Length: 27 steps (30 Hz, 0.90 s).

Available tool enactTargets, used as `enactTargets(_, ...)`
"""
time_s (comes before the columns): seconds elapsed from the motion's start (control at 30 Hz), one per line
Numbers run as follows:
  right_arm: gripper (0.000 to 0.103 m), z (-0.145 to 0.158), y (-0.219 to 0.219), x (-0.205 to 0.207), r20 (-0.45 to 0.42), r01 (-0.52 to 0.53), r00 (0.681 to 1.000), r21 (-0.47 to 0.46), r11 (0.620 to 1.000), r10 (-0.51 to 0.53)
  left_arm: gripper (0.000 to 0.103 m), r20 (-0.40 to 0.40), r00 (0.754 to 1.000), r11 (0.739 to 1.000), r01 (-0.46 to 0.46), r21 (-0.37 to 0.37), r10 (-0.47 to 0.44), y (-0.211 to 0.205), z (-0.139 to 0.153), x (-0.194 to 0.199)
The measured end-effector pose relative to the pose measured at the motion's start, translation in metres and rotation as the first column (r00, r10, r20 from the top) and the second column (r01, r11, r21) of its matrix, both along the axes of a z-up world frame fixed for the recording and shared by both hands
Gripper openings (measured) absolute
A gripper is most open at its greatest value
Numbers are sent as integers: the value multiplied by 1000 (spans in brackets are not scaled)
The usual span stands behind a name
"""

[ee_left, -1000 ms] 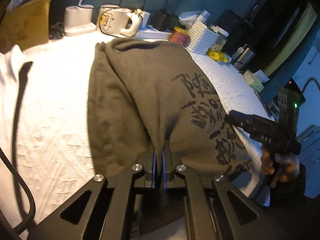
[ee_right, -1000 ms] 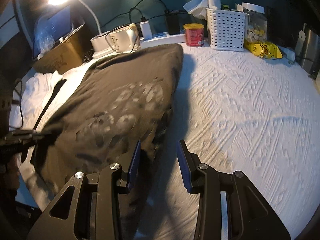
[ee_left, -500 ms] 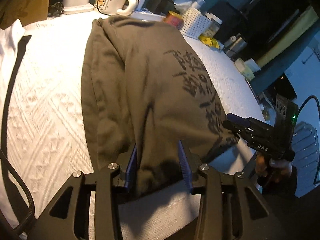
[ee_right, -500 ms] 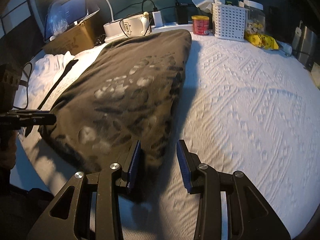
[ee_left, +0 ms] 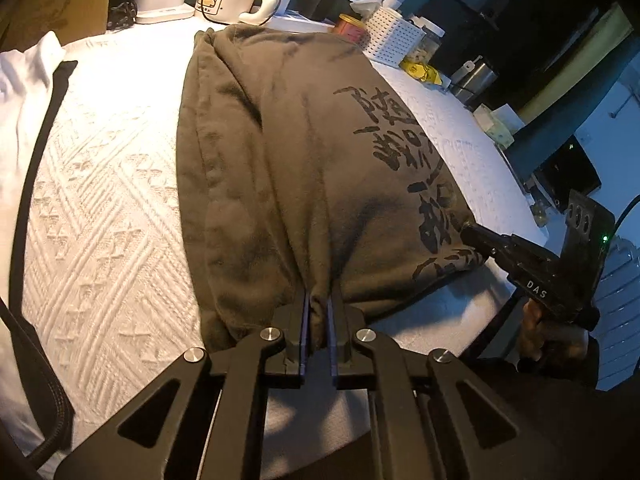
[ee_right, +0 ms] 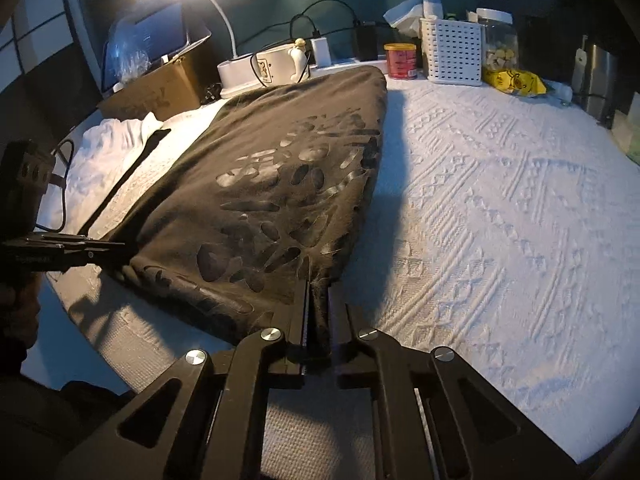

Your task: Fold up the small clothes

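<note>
The olive-brown shirt (ee_left: 304, 168) with black printed characters lies folded lengthwise on the white textured worktop (ee_right: 500, 200), with its far end near the white mug (ee_right: 276, 66) and the red can (ee_right: 400, 60). The left gripper (ee_left: 318, 316) comes in low and level at the near hem, and its jaws are closed on a pinch of the cloth. The right gripper (ee_right: 318, 304) is held the same way at the near right corner, jaws gripping the fabric edge. In the left view its tips seem to touch the corner, but there they are dark.
</note>
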State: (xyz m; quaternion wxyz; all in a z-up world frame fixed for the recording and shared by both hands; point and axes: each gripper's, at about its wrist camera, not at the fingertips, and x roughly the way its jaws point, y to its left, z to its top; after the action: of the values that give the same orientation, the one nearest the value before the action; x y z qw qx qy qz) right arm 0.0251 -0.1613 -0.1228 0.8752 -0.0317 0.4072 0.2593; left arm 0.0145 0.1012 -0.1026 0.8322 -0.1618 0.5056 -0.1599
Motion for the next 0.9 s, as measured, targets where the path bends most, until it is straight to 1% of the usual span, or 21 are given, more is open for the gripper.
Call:
enactTargets(0.13, 8, 9, -8, -6, 26, 26, 999, -2, 1000, -26, 6, -11, 999, 1000, 31, 5, -31, -11, -3, 4)
enactTargets(0.2, 8, 12, -12, -9, 37, 34, 999, -10, 999, -34, 6, -12, 999, 998, 52, 19, -52, -21, -5, 5)
enactTargets(0.47, 7, 11, -36, -31, 35, 67, 997, -30, 997, -66, 6, -16, 994, 994, 112, 15, -112, -44, -5, -7)
enactTargets(0.53, 8, 11, -40, -38, 40, 76, 996, -38, 996, -74, 6, -15, 992, 992, 125, 27, -125, -51, -5, -9)
enactTargets(0.63, 8, 10, -48, -48, 47, 90, 995, -44, 995, -88, 6, -2, 989, 987, 146, 69, -146, -62, -3, -12)
enactTargets(0.73, 8, 6, -52, -56, 38, 99, 995, -42, 994, -97, 6, 13, 989, 985, 143, 100, -145, -65, -3, -18)
enactTargets(0.9, 8, -2, -49, -65, 30, 99, 995, -56, 993, -98, 6, 39, 990, 985, 129, 117, -134, -62, -4, -26)
